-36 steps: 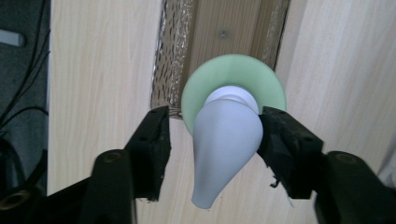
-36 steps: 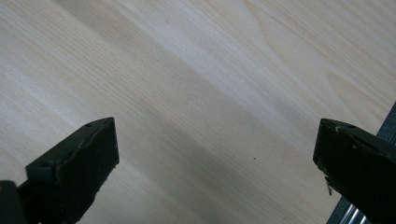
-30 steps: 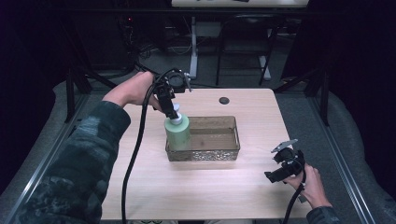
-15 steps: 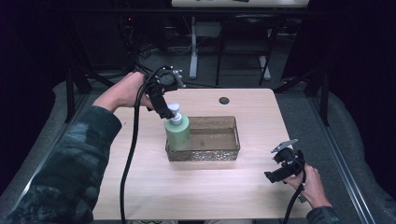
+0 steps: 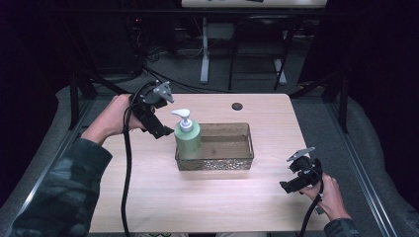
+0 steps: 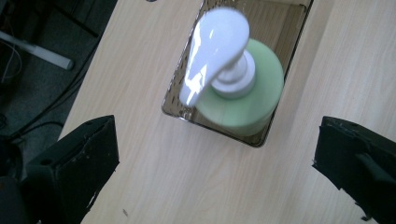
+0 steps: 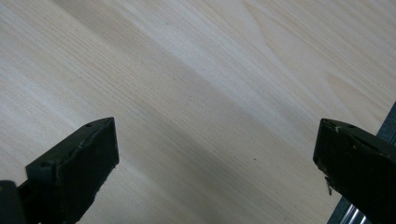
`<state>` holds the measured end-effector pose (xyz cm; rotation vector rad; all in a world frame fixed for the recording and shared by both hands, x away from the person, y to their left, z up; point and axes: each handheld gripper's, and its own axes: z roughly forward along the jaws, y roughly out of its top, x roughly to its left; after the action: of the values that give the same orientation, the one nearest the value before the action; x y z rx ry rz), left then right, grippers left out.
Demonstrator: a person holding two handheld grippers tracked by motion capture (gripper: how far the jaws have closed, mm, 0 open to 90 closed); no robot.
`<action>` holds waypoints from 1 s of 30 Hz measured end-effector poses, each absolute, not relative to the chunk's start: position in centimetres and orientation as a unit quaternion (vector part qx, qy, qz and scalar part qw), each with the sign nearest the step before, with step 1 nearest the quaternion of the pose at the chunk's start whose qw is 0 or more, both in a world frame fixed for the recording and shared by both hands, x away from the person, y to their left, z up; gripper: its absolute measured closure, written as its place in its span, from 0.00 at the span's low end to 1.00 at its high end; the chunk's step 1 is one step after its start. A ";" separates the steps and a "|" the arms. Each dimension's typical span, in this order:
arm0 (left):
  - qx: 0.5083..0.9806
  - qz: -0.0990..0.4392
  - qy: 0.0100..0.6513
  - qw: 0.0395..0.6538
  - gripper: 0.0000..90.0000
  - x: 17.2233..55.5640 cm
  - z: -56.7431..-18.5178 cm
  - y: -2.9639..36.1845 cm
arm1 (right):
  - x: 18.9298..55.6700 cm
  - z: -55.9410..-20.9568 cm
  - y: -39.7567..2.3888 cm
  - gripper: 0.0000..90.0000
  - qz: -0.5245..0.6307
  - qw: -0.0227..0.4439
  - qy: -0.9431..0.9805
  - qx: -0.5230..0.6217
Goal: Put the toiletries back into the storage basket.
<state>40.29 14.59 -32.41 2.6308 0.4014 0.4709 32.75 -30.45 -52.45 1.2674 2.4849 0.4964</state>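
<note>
A green soap bottle (image 5: 188, 140) with a white pump (image 5: 182, 115) stands upright in the left end of a clear brown bin (image 5: 232, 162) at mid-table. My left gripper (image 5: 165, 132) hangs just left of the bottle, apart from it, pointing down toward it. Its jaws have just been opening and stand wide with nothing between them. In the left gripper view the bottle (image 6: 245, 100) and pump (image 6: 212, 51) lie ahead of the left gripper (image 6: 217, 135), with the bin (image 6: 282, 23) under them. My right gripper (image 5: 290, 186) rests low at the table's front right, open over bare wood (image 7: 215, 135).
A small black round plug (image 5: 237, 106) sits in the tabletop behind the bin. The left gripper's black cable (image 5: 127, 168) trails down across the table's left side. Dark floor and desk legs (image 5: 204, 54) lie beyond the far edge.
The left gripper has let go of the bottle's pump and drawn back to the left, its jaws spreading wide. The bottle stays upright in the bin. The right hand has kept still.
</note>
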 end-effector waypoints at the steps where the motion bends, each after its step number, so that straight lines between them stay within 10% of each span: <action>1: 0.949 0.172 0.149 0.219 0.00 40.1 -32.8 15.0 | 32.7 -52.4 -30.4 0.00 0.174 0.154 0.866 0.443; 30: 0.884 0.170 0.347 0.263 0.00 34.0 -48.8 22.6 | 32.7 -52.4 -30.4 0.00 0.169 0.163 0.867 0.439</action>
<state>34.02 22.56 -48.83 2.3918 0.9383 0.4599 32.70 -30.37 -52.35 1.2525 2.4734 0.4818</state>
